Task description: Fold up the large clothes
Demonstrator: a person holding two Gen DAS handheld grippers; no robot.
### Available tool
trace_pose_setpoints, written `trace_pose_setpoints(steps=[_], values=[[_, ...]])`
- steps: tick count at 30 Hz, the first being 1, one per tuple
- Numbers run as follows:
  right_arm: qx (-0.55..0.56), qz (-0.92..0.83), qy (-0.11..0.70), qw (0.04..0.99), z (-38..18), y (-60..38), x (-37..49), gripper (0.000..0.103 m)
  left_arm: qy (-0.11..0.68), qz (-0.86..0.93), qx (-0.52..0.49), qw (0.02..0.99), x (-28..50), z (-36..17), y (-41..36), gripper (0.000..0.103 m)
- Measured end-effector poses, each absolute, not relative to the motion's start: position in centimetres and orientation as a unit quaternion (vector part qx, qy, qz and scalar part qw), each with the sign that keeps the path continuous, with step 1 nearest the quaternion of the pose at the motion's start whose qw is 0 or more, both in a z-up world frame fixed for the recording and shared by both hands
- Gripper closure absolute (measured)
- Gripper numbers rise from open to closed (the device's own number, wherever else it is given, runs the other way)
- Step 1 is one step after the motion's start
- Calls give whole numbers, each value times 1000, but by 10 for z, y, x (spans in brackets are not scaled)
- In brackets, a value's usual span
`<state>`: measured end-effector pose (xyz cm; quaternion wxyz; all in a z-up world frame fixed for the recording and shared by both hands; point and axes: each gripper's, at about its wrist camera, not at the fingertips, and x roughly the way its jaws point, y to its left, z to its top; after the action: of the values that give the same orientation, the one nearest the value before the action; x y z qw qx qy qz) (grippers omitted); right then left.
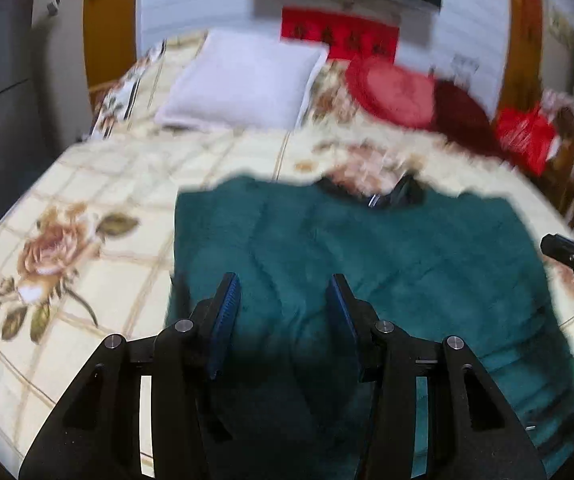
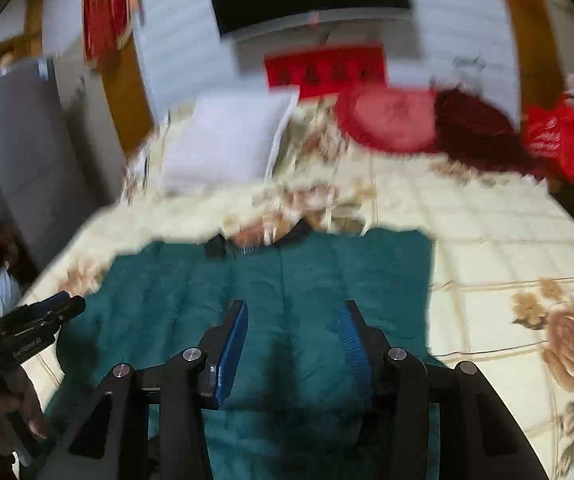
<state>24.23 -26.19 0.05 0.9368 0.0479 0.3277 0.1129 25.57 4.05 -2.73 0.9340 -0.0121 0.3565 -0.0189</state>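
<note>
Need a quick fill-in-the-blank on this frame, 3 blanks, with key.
1. The garment spread on the bed is dark ____ in colour.
2. Nothing sits between the left gripper fingers; they are ____.
3. Near the headboard, the pillow left of the red cushion is ____.

Missing words: green; open; white

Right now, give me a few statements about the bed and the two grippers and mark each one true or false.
1. The teal garment lies spread on the floral bedspread. True.
2. The left gripper is clamped on the garment. False: its jaws stand apart above the fabric, nothing between them.
3. A white pillow sits at the head of the bed. True.
4. The right gripper holds a red cushion. False: the red cushion lies beside the pillow; the gripper is empty.
</note>
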Motion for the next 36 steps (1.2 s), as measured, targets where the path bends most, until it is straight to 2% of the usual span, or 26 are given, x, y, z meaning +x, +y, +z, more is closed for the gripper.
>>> trace_pose_setpoints(steps=[3,4,8,10,12,14,16,19,20,22,26,29,33,36], values=[[0,71,424,903,-47,-271,274,57,400,-27,-54,914,263,-60,47,58],[-1,61,444,894,-62,-280,278,53,403,-31,-64,913,262,-65,48,58],[22,77,455,887,-58,-294,281,51,388,-14,-42,920,255,-69,38,58],[16,69,425,902,-36,-292,283,51,385,-11,-39,922,254,-69,36,58],[53,59,372,925,-5,-296,290,51,383,-12,-44,923,253,-69,38,58],[76,45,353,931,4,-300,305,51,383,-11,-46,922,253,-70,41,58],[79,37,376,922,-5,-293,334,51,383,-6,-42,923,254,-70,38,58],[42,15,461,886,-58,-283,371,50,381,-7,-40,924,254,-69,37,58],[37,17,467,884,-68,-283,374,50,381,-7,-41,924,254,-70,37,58],[43,20,448,893,-72,-285,370,45,383,-6,-42,923,255,-70,38,58],[23,10,457,889,-57,-287,366,45,386,-1,-41,922,257,-71,38,58],[18,16,396,918,-18,-284,331,45,387,2,-37,921,258,-71,37,58],[14,76,374,924,-13,-254,286,31,388,3,-36,921,258,-71,35,58],[-8,84,413,907,-49,-238,278,13,388,4,-32,921,259,-72,35,57]])
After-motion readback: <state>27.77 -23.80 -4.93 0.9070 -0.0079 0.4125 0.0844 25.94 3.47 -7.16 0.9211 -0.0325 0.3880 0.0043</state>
